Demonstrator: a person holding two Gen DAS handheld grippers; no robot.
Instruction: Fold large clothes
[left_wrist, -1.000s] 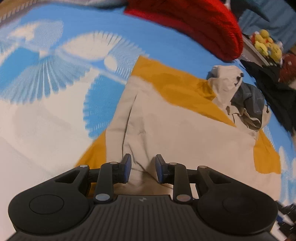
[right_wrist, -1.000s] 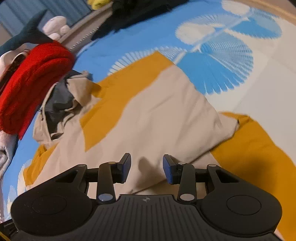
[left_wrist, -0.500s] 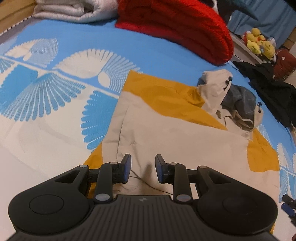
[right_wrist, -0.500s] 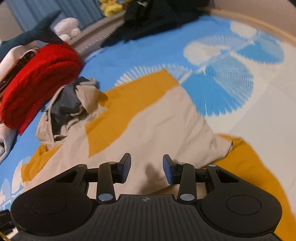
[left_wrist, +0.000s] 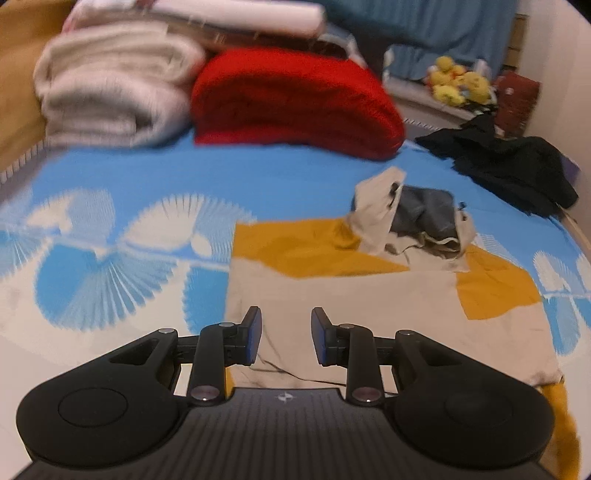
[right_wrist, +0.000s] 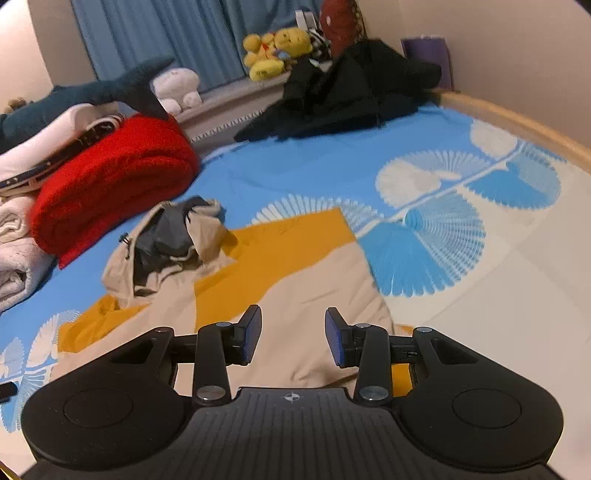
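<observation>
Left gripper (left_wrist: 285, 339) hangs above the bed, jaws parted, nothing between them, only beige cloth seen through the gap. Right gripper (right_wrist: 292, 339) same: jaws spread a bit wider, empty, above the garment.

Task item is a beige-and-mustard hooded jacket (left_wrist: 369, 295) lying mostly flat on the blue and white patterned bedsheet (left_wrist: 147, 184), just below and ahead of both grippers. Its hood (right_wrist: 166, 240) is bunched up at the far end, grey lining showing, drawstrings loose. Mustard panels run across the shoulders and at the near edge.

Beyond the hood: rolled red blanket (left_wrist: 291, 103), touching a folded cream blanket (left_wrist: 110, 92) beside it, blurred in the left view. Black clothing (right_wrist: 351, 92) heaped at the far corner of the bed. Yellow plush toys (right_wrist: 277, 51), white plush (right_wrist: 177, 88) and dark shark plush (right_wrist: 92, 92) along the ledge in front of the blue curtain (right_wrist: 166, 33).
</observation>
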